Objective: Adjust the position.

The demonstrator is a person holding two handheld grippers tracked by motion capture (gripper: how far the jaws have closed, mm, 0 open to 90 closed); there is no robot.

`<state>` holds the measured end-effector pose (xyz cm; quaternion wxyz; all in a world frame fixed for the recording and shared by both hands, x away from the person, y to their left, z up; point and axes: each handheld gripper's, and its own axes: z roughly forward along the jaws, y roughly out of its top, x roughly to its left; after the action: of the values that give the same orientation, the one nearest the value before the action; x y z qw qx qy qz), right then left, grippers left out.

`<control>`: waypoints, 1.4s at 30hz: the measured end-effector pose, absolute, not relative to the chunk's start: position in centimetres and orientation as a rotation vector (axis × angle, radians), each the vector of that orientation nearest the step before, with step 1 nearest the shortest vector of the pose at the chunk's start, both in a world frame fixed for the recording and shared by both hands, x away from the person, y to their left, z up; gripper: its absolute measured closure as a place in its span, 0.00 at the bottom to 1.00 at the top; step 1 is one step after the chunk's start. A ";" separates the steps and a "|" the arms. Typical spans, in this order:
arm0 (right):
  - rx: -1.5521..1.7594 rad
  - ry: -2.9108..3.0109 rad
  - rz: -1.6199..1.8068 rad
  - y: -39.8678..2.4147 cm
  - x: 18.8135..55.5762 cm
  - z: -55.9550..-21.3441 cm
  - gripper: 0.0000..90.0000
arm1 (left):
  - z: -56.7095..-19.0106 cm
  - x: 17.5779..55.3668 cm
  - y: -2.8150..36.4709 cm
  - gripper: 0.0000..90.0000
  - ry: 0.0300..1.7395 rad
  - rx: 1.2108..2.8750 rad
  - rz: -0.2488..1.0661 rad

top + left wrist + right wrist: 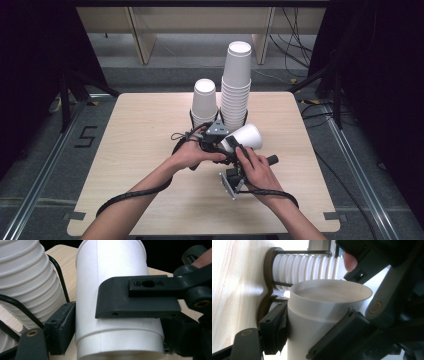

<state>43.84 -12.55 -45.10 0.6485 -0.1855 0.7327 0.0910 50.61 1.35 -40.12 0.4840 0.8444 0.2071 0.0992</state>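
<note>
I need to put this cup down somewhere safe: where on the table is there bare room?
The table is bare along its left side, between the left forearm and the left edge, and at the right edge beside the held cup. It is crowded at the back centre, around the tall cup stack, the short cup stack and both hands.

One readable mark: a black "5" [86,136] on the grey floor [45,165], left of the table [145,150], near its left edge. No print readable on the cups or grippers.
</note>
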 end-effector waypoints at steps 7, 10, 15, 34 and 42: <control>-0.429 1.639 0.228 -12.5 43.9 -45.0 0.26 | -39.9 50.6 1.6 0.24 0.482 2.049 0.260; -0.429 1.648 0.219 -12.5 43.9 -44.9 0.25 | -39.9 50.5 1.6 0.25 0.481 2.046 0.267; -0.439 1.660 0.209 -12.5 44.0 -44.8 0.25 | -40.0 50.5 1.7 0.25 0.480 2.043 0.264; -0.461 1.657 0.188 -12.4 44.1 -44.9 0.19 | -40.2 50.4 1.8 0.26 0.468 2.037 0.273; -0.457 1.660 0.206 -12.5 44.2 -45.2 0.08 | -40.4 50.5 1.9 0.26 0.463 2.033 0.269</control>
<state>44.19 -12.46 -45.23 0.6472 -0.2010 0.7298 0.0907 50.52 1.91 -40.41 0.4965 0.8394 0.1910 0.1111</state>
